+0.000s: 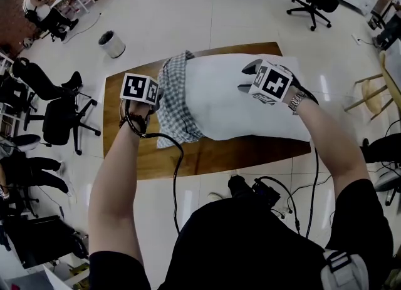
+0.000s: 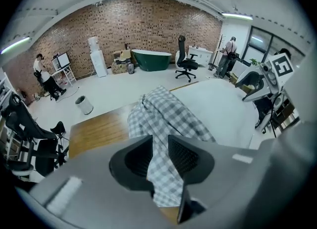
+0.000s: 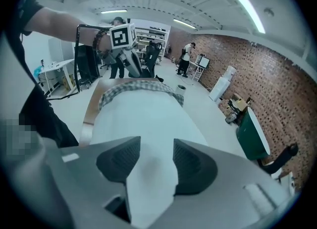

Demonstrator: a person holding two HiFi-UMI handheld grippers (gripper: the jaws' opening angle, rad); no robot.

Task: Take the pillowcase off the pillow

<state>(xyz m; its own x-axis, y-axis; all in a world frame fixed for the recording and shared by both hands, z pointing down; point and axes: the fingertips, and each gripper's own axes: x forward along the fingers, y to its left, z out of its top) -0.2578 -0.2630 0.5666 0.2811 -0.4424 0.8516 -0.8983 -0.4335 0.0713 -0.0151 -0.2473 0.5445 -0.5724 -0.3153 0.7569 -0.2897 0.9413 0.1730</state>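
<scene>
Head view: checked blue-white fabric pillowcase (image 1: 175,98) bunched on white pillow (image 1: 250,104) near brown wooden tabletop's (image 1: 207,157) left edge. Both jaws open: left gripper (image 2: 159,149) astride cloth, right gripper (image 3: 156,161) over pillow. Clamp both, pull apart.

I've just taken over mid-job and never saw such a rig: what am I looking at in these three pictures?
No robot arm here: a person holds a two-jaw gripper in each hand. The head view looks down from the person's head; the other two cameras ride on the grippers and look along their jaws. On the wooden table lies a white pillow, its checked pillowcase bunched at its left end. The left gripper is at the pillowcase, whose cloth shows between its jaws; the right gripper is over the bare pillow. Both pairs of jaws stand apart; neither seems to pinch anything.
</scene>
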